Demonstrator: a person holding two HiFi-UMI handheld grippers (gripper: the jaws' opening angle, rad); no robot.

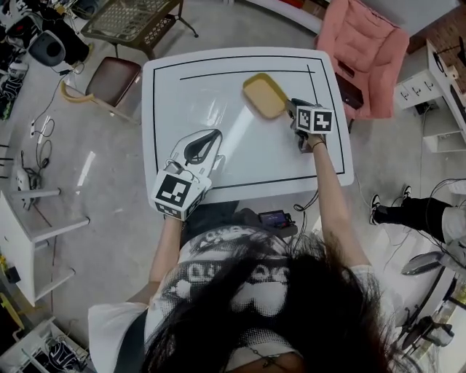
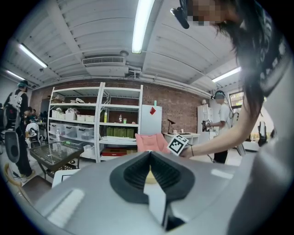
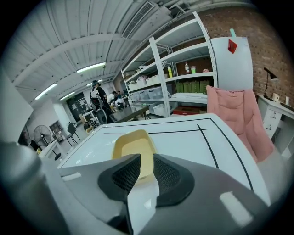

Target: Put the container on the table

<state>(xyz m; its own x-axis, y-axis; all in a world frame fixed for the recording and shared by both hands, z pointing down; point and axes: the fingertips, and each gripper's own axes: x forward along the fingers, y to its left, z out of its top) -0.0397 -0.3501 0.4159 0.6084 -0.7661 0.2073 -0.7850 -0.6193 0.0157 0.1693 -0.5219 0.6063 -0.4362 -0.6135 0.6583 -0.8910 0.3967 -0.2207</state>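
Note:
A shallow yellow container (image 1: 263,95) is at the far middle of the white table (image 1: 218,80), inside its black outline. My right gripper (image 1: 289,109) is shut on the container's near right rim. In the right gripper view the rim (image 3: 133,144) runs between the dark pads of the right gripper (image 3: 146,167). I cannot tell whether the container rests flat on the table or hangs just above it. My left gripper (image 1: 212,136) hovers over the table's near left part, shut and holding nothing. Its tips meet in the left gripper view (image 2: 149,153).
A pink padded chair (image 1: 368,44) stands past the table's far right corner. A brown stool (image 1: 113,76) and a mesh-top side table (image 1: 131,18) are at the far left. A small dark device (image 1: 273,217) hangs at the near edge. Someone's legs (image 1: 408,211) are at the right.

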